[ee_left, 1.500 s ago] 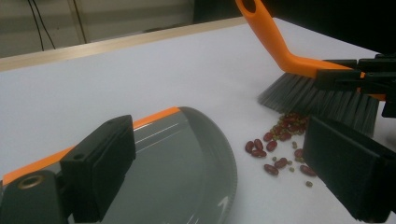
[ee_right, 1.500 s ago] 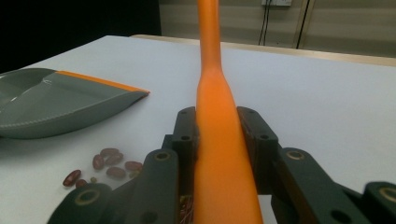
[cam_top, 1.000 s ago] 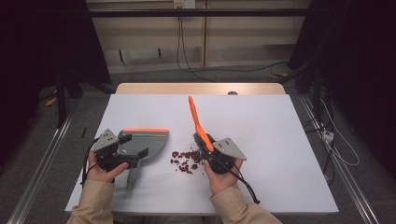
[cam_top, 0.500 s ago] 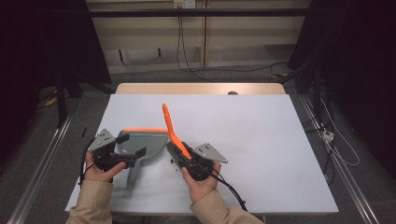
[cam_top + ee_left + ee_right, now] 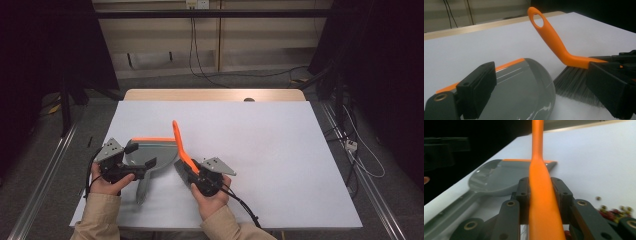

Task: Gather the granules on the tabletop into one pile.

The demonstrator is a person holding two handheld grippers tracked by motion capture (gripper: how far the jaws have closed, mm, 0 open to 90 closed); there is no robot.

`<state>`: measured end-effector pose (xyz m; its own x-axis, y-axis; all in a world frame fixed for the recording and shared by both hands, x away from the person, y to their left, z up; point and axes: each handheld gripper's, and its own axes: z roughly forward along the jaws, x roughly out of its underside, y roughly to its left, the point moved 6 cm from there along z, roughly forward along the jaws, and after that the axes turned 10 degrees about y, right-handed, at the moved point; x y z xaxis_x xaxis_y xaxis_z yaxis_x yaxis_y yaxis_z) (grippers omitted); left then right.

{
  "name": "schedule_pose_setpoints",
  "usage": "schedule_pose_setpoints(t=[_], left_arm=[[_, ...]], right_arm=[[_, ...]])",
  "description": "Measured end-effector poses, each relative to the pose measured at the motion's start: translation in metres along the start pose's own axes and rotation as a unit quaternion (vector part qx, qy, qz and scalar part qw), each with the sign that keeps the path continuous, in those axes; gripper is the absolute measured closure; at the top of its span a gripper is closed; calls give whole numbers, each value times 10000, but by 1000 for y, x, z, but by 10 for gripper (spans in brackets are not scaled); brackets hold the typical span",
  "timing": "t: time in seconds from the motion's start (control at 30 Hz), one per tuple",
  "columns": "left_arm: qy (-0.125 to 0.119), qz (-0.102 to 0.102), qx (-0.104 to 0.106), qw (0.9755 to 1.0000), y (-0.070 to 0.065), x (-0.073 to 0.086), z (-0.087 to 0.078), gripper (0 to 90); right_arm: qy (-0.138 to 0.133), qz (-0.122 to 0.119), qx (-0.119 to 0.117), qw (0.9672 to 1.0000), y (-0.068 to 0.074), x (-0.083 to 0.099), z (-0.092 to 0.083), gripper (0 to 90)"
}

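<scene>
Orange-handled bristle brush point(image 5: 181, 150), clamped in right tongs point(image 5: 192, 172), now beside smooth grey dustpan point(image 5: 150, 152).

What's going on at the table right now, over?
Right gripper shut on orange brush. Left gripper at grey dustpan, grip unclear. Small bits beside brush. Nothing blocking.
</scene>
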<state>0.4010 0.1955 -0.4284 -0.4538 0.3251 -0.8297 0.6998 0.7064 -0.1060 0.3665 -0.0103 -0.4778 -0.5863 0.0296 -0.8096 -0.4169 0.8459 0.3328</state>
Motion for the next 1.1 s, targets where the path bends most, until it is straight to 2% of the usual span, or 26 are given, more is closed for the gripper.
schedule_pose_setpoints(t=[0.17,0.57,0.9,1.1], left_arm=[[-7,10,-1,10000,-1,0,0,97],[40,54,5,10000,-2,0,2,97],[56,57,9,10000,-3,0,3,97],[50,60,10,10000,-4,0,3,97]], right_arm=[[29,95,78,9999,-9,1,-2,701],[3,132,327,9994,-26,-1,-11,699],[-61,105,453,9989,-34,0,-17,699],[-61,170,502,9986,-38,0,-20,698]])
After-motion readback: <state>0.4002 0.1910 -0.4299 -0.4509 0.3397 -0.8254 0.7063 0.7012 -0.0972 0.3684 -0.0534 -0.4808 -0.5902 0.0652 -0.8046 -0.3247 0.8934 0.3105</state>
